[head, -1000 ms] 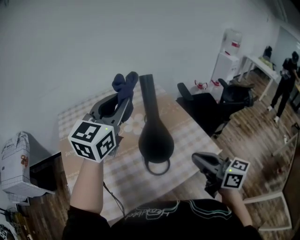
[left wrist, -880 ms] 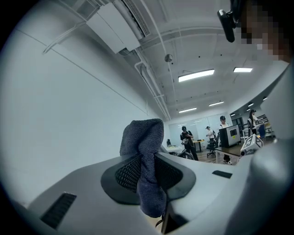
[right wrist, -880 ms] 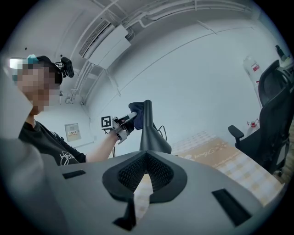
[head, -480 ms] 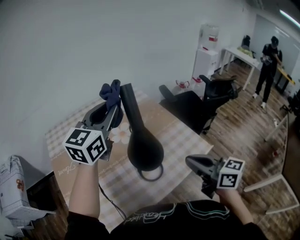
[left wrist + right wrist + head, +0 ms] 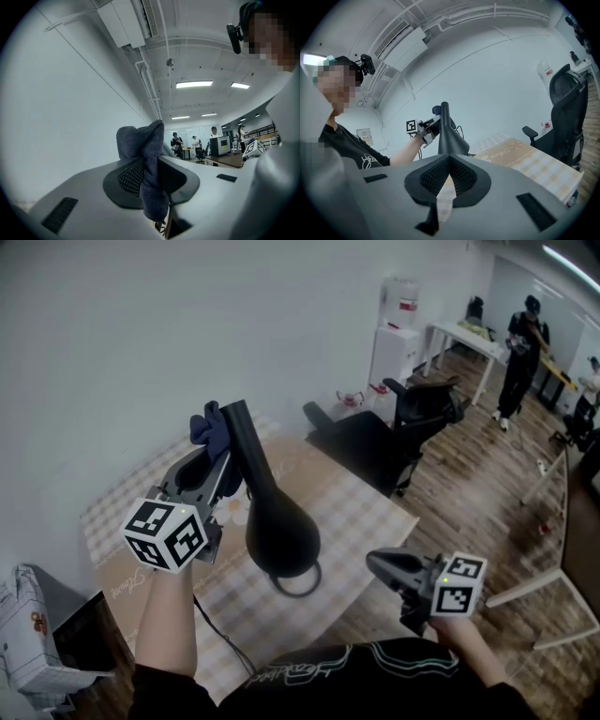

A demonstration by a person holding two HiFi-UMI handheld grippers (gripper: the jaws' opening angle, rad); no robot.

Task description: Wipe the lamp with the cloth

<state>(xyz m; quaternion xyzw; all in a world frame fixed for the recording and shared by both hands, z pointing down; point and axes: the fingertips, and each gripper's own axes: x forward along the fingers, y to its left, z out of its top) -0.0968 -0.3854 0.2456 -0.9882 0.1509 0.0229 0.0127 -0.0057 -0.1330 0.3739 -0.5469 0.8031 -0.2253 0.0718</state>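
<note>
A black lamp (image 5: 278, 531) with a tall thin neck and a bulbous body stands on a ring base on the checked table (image 5: 375, 512). My left gripper (image 5: 223, 463) is raised beside the top of the neck, shut on a dark blue cloth (image 5: 208, 430) that sticks up past the jaws and lies against the neck. In the left gripper view the cloth (image 5: 143, 161) is clamped between the jaws of the left gripper (image 5: 151, 165). My right gripper (image 5: 378, 564) hangs low at the table's near right edge, shut and holding nothing. From the right gripper (image 5: 449, 159) the lamp (image 5: 449, 137) shows straight ahead.
A black office chair (image 5: 375, 442) stands at the table's far right side, with a white water dispenser (image 5: 394, 329) behind it. People stand at a desk at the back right (image 5: 520, 343). A white box (image 5: 28, 634) sits on the floor at the left. A cable (image 5: 220, 638) hangs off the table's front.
The head view has swung to the right, showing more of the room. The left gripper with the cloth has closed in on the lamp's neck. The right gripper stays low and shut.
</note>
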